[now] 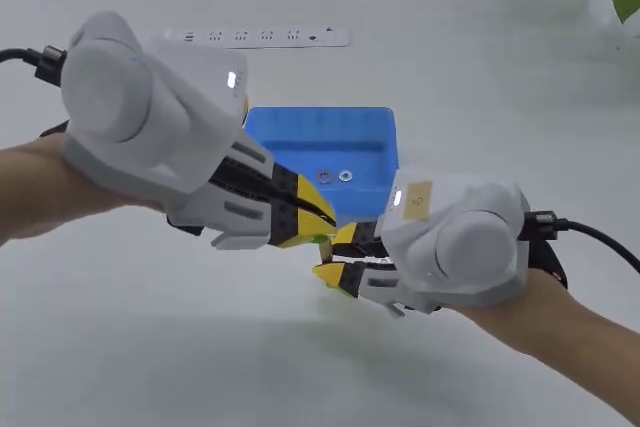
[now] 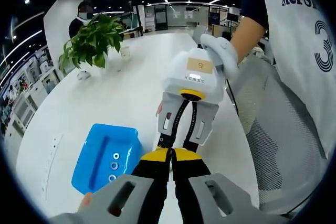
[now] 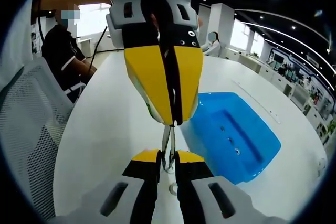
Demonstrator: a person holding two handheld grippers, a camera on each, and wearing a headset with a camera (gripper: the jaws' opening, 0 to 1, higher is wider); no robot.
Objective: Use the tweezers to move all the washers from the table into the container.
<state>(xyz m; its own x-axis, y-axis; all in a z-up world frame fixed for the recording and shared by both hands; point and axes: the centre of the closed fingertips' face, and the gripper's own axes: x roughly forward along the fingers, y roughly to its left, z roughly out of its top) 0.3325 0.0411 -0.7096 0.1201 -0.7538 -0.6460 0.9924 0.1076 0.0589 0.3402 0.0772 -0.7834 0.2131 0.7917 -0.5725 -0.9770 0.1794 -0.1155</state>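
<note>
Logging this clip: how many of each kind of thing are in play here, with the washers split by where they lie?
Washers in the container: 3
Washer on the table: 1
Tweezers: 1
Container: 1
Hand-held grippers: 2, the left hand-held gripper and the right hand-held gripper
Total: 8

Left forearm (image 1: 40,187) enters mid-left, right forearm (image 1: 575,332) lower right. The grippers meet tip to tip at centre: left gripper (image 1: 325,219) clamped on the tweezers (image 3: 168,145), right gripper (image 1: 326,270) with jaws narrow around them.
</note>
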